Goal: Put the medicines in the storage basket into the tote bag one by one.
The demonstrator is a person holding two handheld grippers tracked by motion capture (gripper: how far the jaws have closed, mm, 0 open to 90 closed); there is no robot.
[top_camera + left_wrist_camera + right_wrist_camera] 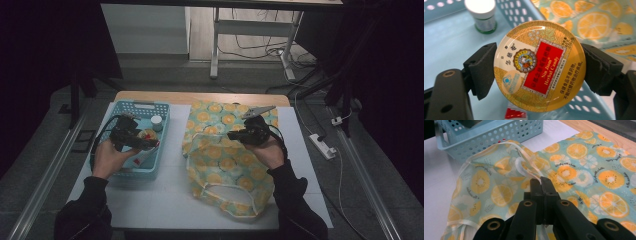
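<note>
Left gripper view: left gripper (539,66) clamps a Nin Jiom herbal candy tin (539,65) by its rim above the blue basket (446,47), white-capped bottle (483,15) behind. Right gripper (541,185) pinches the fruit-print bag's strap (524,171).

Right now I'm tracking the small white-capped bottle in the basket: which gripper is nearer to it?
Left. The left gripper holds a candy tin over the basket, beside the bottle. The right gripper is over the fruit-print bag.

Lying open between the blue basket (131,172) and the fruit-print bag (227,165): a bare strip of worktop (172,150), with a white-capped bottle (156,122) crowding the basket's far corner.
</note>
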